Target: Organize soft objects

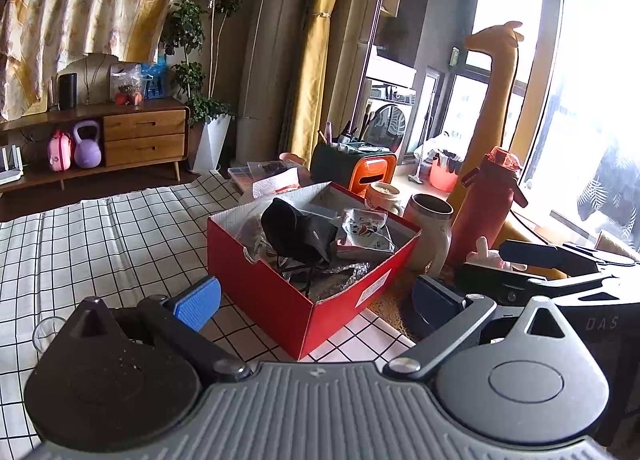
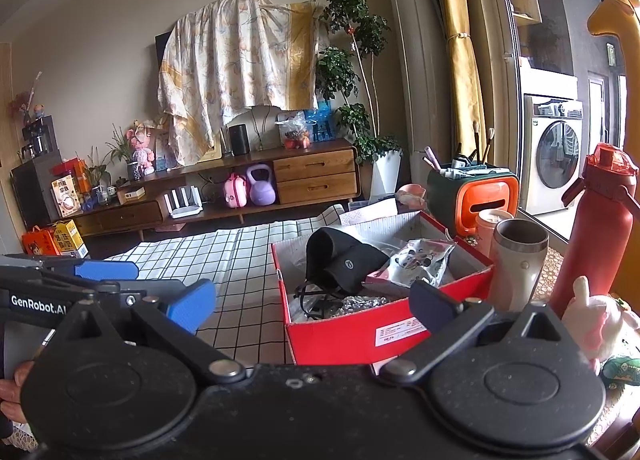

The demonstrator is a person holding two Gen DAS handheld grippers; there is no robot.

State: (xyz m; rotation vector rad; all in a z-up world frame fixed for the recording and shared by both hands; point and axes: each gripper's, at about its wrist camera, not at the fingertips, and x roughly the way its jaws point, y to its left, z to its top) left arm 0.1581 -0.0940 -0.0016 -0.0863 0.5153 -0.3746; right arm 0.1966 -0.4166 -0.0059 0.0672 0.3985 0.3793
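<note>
A red box (image 2: 384,324) sits on the checked cloth (image 1: 100,244), holding a black cap (image 2: 340,264), a panda-print pouch (image 2: 420,260) and some crumpled foil. A pink plush toy (image 2: 600,320), perhaps a rabbit, lies near right beside the red bottle (image 2: 592,236). The left gripper (image 1: 316,300) and right gripper (image 2: 312,300) are both spread wide, empty.
</note>
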